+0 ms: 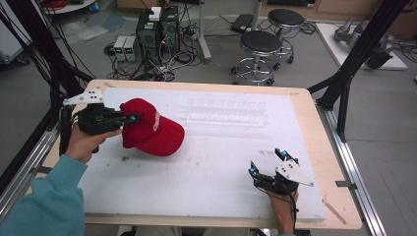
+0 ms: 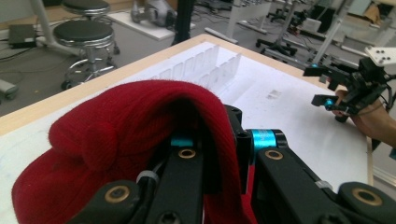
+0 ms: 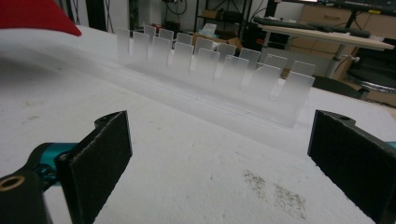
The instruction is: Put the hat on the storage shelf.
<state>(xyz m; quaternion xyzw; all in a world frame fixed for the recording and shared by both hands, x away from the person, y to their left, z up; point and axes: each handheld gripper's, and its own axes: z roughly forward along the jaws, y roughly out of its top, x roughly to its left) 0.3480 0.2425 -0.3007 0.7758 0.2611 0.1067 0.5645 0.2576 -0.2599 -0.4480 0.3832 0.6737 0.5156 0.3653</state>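
Red cap | clamped in left hand-held gripper | off table

Items counted on the table: one red cap; one clear slotted rack (its upright dividers too faint to number); one white mat. Handheld grippers: two. On the floor behind: two round stools; two computer towers.
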